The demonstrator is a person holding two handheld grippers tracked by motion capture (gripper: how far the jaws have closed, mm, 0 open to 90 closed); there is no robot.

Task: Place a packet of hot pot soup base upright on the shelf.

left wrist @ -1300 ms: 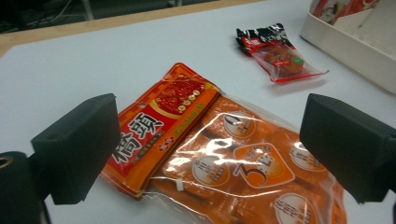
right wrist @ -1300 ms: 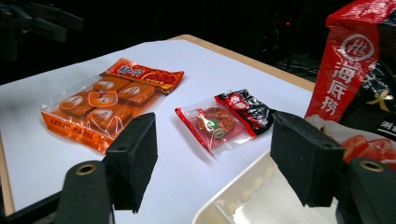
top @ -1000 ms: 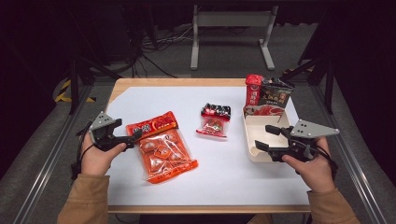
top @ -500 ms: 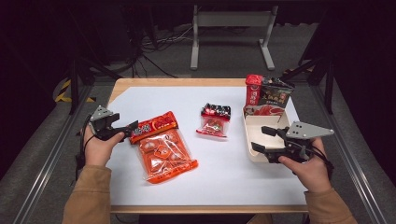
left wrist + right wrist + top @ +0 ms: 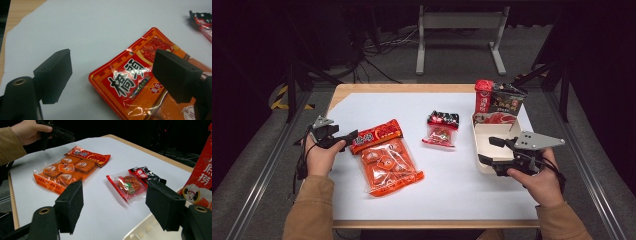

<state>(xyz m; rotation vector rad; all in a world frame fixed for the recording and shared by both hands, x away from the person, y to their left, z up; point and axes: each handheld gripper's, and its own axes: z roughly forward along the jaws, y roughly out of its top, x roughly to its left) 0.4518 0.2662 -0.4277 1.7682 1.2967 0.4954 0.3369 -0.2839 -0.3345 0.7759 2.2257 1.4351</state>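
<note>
High view: your left hand-held gripper (image 5: pixel 346 137) sits at the orange pack (image 5: pixel 384 156)'s top-left corner on the white desk (image 5: pixel 452 180), jaws just been closing, not pinching yet; your right hand-held gripper (image 5: pixel 487 151) is spread over the tray (image 5: pixel 480 134)

Left gripper view: pack (image 5: pixel 135 82) corner lies between the spread jaws

Right gripper view: jaws apart, nothing gripped, small red pack (image 5: pixel 130 184) ahead

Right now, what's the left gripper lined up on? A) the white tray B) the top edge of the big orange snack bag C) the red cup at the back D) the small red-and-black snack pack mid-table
B: the left gripper has its jaws open at the printed top edge of the big orange snack bag, not yet pressing on it.
</note>
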